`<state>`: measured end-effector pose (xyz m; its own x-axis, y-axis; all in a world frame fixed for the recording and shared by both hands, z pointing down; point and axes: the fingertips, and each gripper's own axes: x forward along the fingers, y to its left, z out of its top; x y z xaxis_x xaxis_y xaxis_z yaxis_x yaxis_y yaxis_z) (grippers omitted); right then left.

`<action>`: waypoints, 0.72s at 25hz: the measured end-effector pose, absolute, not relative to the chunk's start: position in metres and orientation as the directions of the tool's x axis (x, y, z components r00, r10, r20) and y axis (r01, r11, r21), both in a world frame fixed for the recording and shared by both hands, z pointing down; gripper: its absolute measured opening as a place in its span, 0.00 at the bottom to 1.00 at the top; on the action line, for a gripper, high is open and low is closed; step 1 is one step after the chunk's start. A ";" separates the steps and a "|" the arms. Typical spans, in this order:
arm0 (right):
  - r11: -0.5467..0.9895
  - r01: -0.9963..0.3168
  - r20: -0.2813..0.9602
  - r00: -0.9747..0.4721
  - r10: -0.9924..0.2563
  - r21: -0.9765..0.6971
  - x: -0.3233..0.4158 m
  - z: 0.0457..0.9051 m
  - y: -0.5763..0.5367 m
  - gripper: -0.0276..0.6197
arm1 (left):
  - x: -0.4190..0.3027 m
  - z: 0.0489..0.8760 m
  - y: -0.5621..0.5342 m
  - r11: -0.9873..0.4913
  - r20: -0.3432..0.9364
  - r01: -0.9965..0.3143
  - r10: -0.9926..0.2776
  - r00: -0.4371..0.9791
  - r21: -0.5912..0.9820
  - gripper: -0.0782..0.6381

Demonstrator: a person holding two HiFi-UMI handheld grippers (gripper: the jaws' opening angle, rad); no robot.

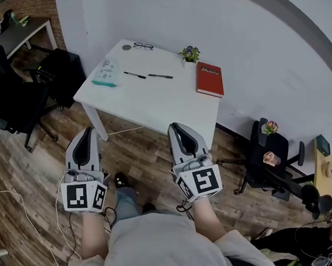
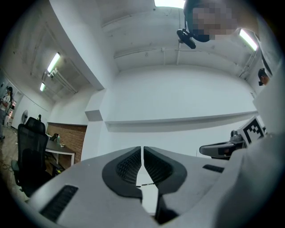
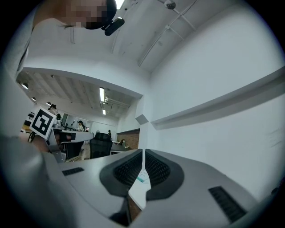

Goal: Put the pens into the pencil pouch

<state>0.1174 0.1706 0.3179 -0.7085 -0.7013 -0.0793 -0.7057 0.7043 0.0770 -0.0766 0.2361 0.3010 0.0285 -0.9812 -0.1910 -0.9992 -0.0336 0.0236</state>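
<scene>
- I am holding the left gripper (image 1: pixel 87 131) low and close to my body. Its jaws are drawn together on nothing, with only a sliver of gap between the pads.
- I am carrying the right gripper (image 1: pixel 177 126) beside it in the same way, closed up and empty.
- Both are hanging over the floor, well short of the table (image 1: pixel 151 104), which is standing farther off against the wall.
- The pouch (image 1: pixel 106 72) is lying at the table's far left, and the two pens (image 1: pixel 135 75) are lying just right of it, one after the other.
- The pens are looking light, stiff, thin and smooth, so they are probably going to roll. I am judging mid-barrel the best grip, pinched across with the jaws opened only slightly.
- The pouch is looking soft and limp, likely to slide or sag. I am expecting to pin its mouth edge with one gripper while the other feeds pens in. From here I cannot tell whether it is open.
- The glasses (image 1: pixel 143 46), plant (image 1: pixel 190 53) and book (image 1: pixel 209 79) are sitting farther off and to the right, clear of the pens.
</scene>
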 end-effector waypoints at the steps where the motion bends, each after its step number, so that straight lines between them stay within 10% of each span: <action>1: 0.701 -0.709 -0.079 -0.705 -0.704 0.077 0.114 0.318 0.164 0.10 | -0.081 0.301 0.230 -0.036 -0.191 -0.999 -0.981 0.031 0.025 0.16; 18: 0.641 -0.763 -0.079 -0.647 -0.759 0.089 0.005 0.309 0.023 0.10 | -0.195 0.292 0.074 -0.111 -0.213 -0.993 -0.972 0.100 0.038 0.16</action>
<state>0.0050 0.0227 0.3093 -0.6466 -0.7588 -0.0789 -0.7627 0.6407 0.0886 -0.1946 0.0739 0.2919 0.1004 -0.9720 -0.2126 -0.9931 -0.1109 0.0377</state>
